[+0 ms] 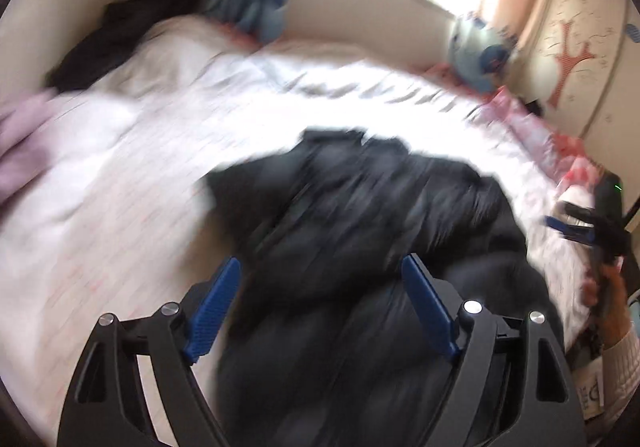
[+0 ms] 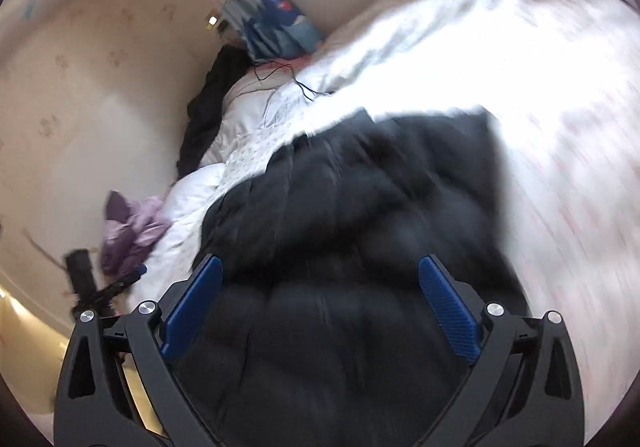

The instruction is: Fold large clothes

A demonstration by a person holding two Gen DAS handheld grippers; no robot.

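Note:
A large black padded jacket (image 1: 360, 215) lies bunched on the white bed (image 1: 120, 187); it also shows in the right wrist view (image 2: 360, 207). My left gripper (image 1: 322, 267) is open, its blue pads (image 1: 216, 311) wide apart above the jacket's near end, holding nothing. My right gripper (image 2: 320, 267) is open too, above the jacket's near end, empty. The right gripper also shows at the right edge of the left wrist view (image 1: 576, 225). The left gripper shows small at the lower left of the right wrist view (image 2: 132, 275). Both views are blurred.
A purple garment (image 2: 132, 231) lies at the bed's edge by the wall. Another dark garment (image 2: 208, 107) lies along the wall at the far corner. Blue items (image 1: 256, 3) sit by the headboard. A thin black cable (image 2: 296, 83) lies on the bedding.

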